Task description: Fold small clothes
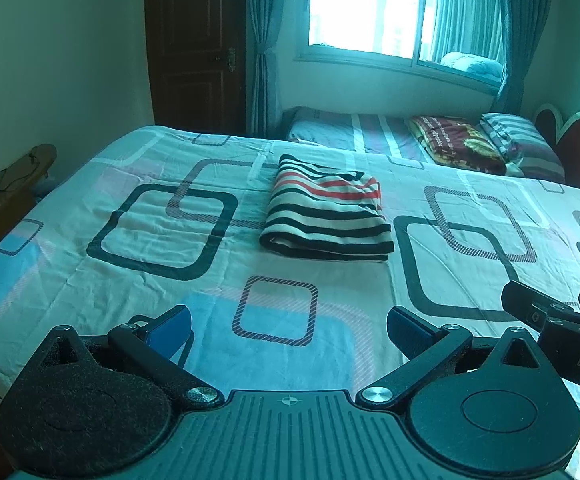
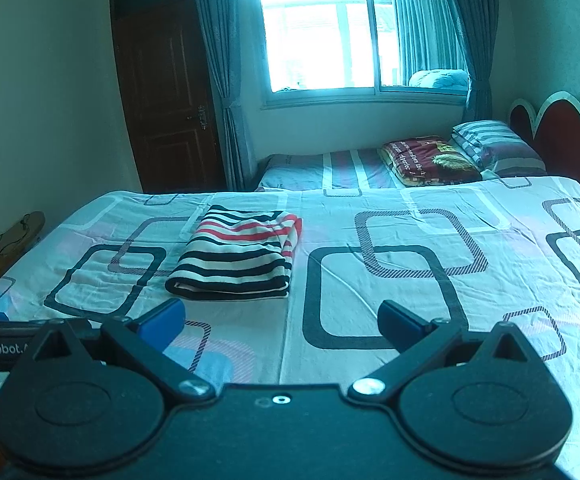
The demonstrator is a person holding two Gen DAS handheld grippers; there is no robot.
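Observation:
A striped garment (image 1: 326,210) in black, white and red lies folded into a neat rectangle on the bed; the right wrist view shows the same garment (image 2: 236,254) left of centre. My left gripper (image 1: 289,330) hovers open over the near part of the bed, well short of the garment, with nothing between its blue pads. My right gripper (image 2: 281,320) is open too and empty, a short way in front of the garment. The right gripper's fingers (image 1: 530,308) enter the left wrist view at the right edge.
The bed sheet (image 1: 162,232) has a pattern of rounded squares. Behind it a second bed (image 2: 350,166) carries a folded red blanket (image 2: 430,158) and a striped pillow (image 2: 490,142). A red headboard (image 2: 562,128) is at right, a wooden door (image 2: 166,96) and a window (image 2: 354,40) behind.

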